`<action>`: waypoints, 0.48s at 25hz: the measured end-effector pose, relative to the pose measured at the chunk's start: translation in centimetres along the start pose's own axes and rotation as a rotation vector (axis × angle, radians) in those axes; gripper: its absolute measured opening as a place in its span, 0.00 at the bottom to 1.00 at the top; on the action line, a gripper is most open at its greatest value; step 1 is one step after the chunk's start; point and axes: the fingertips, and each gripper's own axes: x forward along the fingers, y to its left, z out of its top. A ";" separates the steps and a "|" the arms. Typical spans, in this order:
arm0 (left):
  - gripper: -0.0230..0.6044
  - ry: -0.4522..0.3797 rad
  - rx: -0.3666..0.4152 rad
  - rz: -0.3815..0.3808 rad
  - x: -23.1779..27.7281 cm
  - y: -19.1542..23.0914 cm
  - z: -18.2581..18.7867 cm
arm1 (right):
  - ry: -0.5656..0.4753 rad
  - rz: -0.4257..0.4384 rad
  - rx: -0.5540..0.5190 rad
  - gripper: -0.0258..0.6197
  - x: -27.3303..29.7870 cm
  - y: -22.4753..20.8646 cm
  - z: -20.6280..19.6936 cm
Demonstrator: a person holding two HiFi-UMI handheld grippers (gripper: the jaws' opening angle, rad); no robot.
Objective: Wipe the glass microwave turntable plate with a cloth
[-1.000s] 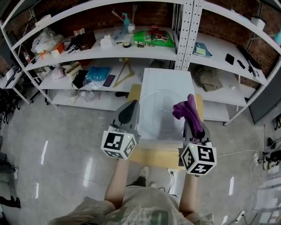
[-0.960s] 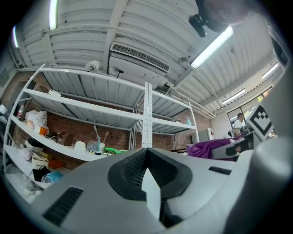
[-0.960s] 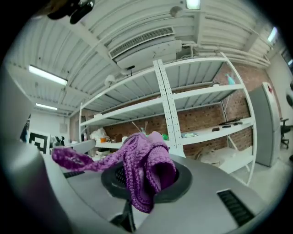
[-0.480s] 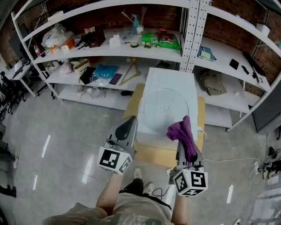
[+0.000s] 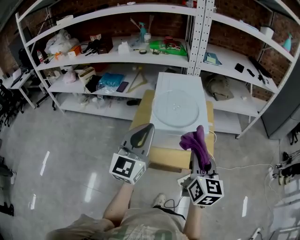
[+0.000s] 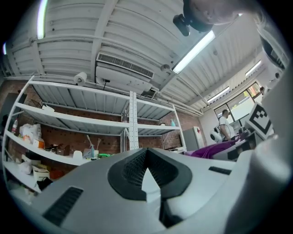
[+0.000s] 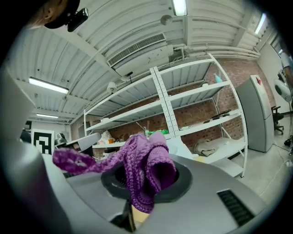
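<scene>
The right gripper's (image 5: 200, 152) jaws are clamped on a purple cloth (image 5: 197, 142). The knit bunches over the jaw tips and hides them in the head view, and a loose end trails toward 9 o'clock in the right gripper view (image 7: 73, 160). The left gripper's (image 5: 146, 130) jaws are closed on nothing, with only a thin pale slit between the ribbed pads (image 6: 132, 170).

Both grippers are raised and well apart from the glass turntable plate (image 5: 177, 107), which lies at 12 o'clock from them. The plate is clear and its rim is only faintly readable. It lies flat on a white appliance top (image 5: 165, 83), which sits on a tan worktop (image 5: 159, 158). The worktop's near edge is partly covered by the two grippers.

White shelving (image 5: 117, 54) runs across the back against a brick wall, and the grey floor (image 5: 70, 145) is glossy with light streaks. The shelves are crowded, and most items are too small to name. A green tray (image 5: 169, 45) holds dark objects that cannot be made out, and a spray bottle (image 5: 142, 31) stands at its 9 o'clock. Both gripper views tilt up toward a ribbed white ceiling with strip lights (image 7: 179, 6).
</scene>
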 end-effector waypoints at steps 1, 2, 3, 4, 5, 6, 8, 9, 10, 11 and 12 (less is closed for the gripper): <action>0.04 0.001 0.008 0.002 -1.4 0.0 0.6 | -0.006 0.005 0.000 0.12 -0.8 1.1 0.0; 0.04 -0.001 0.014 0.007 -2.9 0.3 1.2 | -0.014 0.010 -0.001 0.12 -1.6 2.3 0.1; 0.04 -0.004 0.020 0.015 -4.5 0.8 1.8 | -0.022 0.013 -0.002 0.12 -2.4 3.5 0.1; 0.04 -0.002 0.023 0.028 -6.2 1.4 2.4 | -0.024 0.014 -0.004 0.12 -3.5 4.7 0.1; 0.04 0.005 0.021 0.045 -8.0 2.0 2.7 | -0.019 0.014 -0.011 0.12 -4.9 5.8 -0.2; 0.04 0.013 0.016 0.062 -9.7 2.6 3.1 | -0.012 0.013 -0.022 0.12 -6.4 6.8 -0.5; 0.04 0.020 0.007 0.084 -12.5 3.1 4.0 | -0.002 -0.001 -0.043 0.12 -9.3 8.1 -0.8; 0.04 0.019 0.006 0.088 -13.4 3.1 4.5 | 0.002 -0.011 -0.046 0.12 -10.5 8.5 -0.9; 0.04 0.016 0.005 0.092 -14.2 2.9 5.0 | 0.007 -0.019 -0.043 0.12 -11.5 8.7 -1.1; 0.04 0.014 0.004 0.099 -15.1 2.8 5.2 | 0.014 -0.023 -0.036 0.12 -12.4 8.9 -1.4; 0.04 0.014 0.002 0.106 -15.9 2.6 5.5 | 0.023 -0.024 -0.030 0.12 -13.2 9.1 -1.7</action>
